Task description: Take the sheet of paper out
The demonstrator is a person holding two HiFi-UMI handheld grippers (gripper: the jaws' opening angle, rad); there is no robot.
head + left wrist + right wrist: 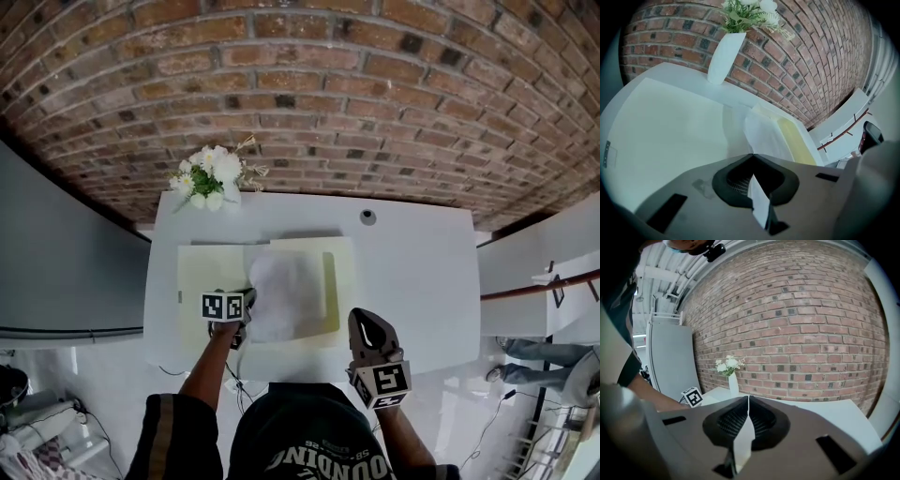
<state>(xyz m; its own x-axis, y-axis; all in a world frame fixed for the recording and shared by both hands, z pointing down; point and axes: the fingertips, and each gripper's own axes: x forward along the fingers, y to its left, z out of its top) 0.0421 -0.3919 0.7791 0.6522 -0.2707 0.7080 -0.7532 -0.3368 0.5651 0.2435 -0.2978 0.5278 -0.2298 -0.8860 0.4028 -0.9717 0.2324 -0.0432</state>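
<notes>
Left gripper view: our left gripper (pixel 752 155) pinches the paper (pixel 763 133) at six o'clock; that thin hold may slip. Our right gripper (pixel 748 398): pressed together, empty.

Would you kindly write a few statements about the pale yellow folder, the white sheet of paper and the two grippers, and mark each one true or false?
1. The pale yellow folder lies open on the white table. True.
2. The right gripper holds the white sheet of paper. False: its jaws are together on nothing, near the person's body.
3. A white vase of white flowers stands at the table's far edge by the brick wall. True.
4. The left gripper hangs open above the vase. False: its jaws are shut on the sheet's left edge, over the folder.
</notes>
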